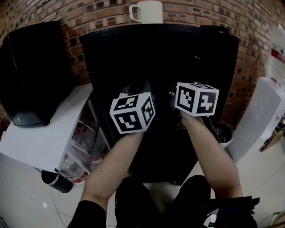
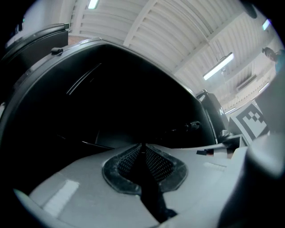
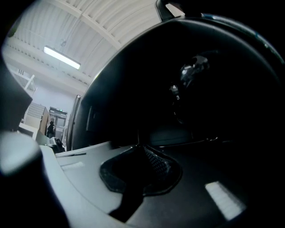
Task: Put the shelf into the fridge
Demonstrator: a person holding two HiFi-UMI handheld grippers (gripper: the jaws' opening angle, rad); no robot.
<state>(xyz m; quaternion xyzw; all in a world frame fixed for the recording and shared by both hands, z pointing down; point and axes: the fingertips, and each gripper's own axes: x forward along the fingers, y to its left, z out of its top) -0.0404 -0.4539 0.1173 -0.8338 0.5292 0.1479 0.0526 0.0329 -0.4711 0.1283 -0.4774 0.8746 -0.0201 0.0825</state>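
Note:
The black fridge (image 1: 202,58) stands open in front of me, its inside very dark. Both hand-held grippers reach into it; in the head view only their marker cubes show, the left cube (image 1: 132,112) and the right cube (image 1: 197,99). My left gripper (image 2: 141,147) has its meshed pads closed together, with nothing visible between them. My right gripper (image 3: 139,147) looks the same, pads together. A thin pale edge (image 2: 95,144) crosses the dark interior behind the left jaws; I cannot tell whether it is the shelf. A dial (image 3: 192,67) shows on the inner wall.
A white mug (image 1: 147,12) stands on top of the fridge. The open door (image 1: 40,138) swings left, with bottles (image 1: 73,171) in its racks. A black box (image 1: 31,75) sits at far left, and a white unit (image 1: 258,116) stands at right against the brick wall.

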